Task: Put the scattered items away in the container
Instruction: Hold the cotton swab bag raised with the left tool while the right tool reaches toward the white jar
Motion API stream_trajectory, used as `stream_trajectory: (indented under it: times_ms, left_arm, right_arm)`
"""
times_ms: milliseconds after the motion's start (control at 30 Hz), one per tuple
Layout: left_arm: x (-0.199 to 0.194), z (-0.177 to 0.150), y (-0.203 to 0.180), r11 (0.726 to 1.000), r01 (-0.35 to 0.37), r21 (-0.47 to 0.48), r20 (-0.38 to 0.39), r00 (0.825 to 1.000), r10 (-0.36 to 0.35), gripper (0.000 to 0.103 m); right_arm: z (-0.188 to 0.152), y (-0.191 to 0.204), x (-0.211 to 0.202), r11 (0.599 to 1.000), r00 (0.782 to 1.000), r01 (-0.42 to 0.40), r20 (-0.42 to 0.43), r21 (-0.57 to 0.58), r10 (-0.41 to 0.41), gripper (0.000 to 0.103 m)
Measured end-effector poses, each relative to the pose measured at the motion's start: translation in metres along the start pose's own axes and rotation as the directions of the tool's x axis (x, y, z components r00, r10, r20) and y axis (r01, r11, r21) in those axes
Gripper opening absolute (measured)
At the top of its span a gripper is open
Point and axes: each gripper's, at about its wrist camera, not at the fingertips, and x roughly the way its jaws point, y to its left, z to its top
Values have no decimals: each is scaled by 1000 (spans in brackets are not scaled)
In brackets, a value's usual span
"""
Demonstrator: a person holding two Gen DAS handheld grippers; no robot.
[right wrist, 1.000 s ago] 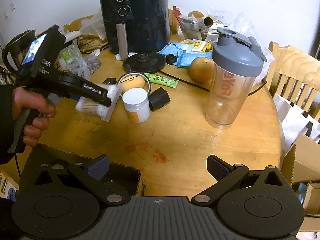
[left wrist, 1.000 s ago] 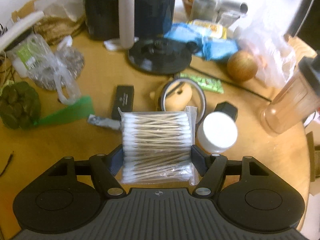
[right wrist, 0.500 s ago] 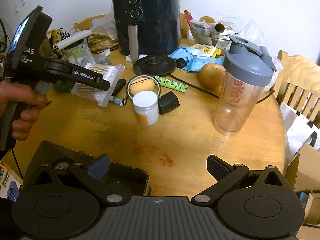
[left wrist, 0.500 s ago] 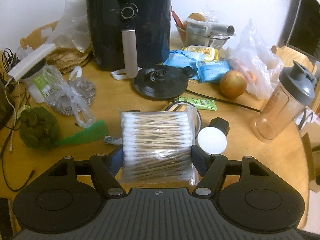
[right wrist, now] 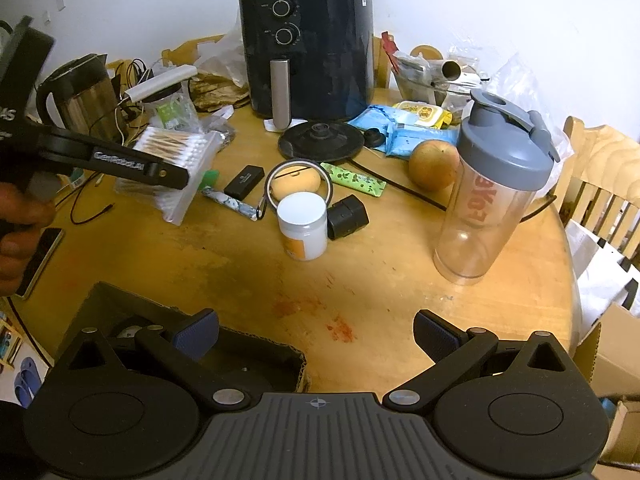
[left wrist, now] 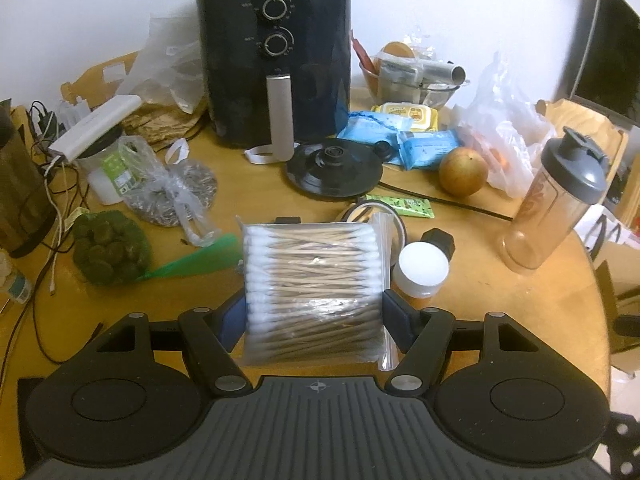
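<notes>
Nearest me, my right gripper hangs with jaws apart and nothing between them, above the dark cardboard box at the table's near left edge; farther left, my left gripper is clamped on a clear bag of wooden-stemmed cotton swabs, held clear above the table, pointing steeply downward

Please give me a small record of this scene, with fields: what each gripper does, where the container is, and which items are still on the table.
left gripper: shut on swab bag, held above the table
right gripper: open, empty
container: dark box, near table edge, below right gripper
still on table: white jar, shaker, black adapter, green packet
</notes>
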Motion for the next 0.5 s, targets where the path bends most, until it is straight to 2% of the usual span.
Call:
stream_trajectory:
  times_ms: [500]
  left_arm:
    - [-48, -15, 9, 1000, 6, -19, 16, 1000, -6, 69]
  right_arm:
    - [8, 0, 1, 999, 999, -36, 9, -23, 36, 103]
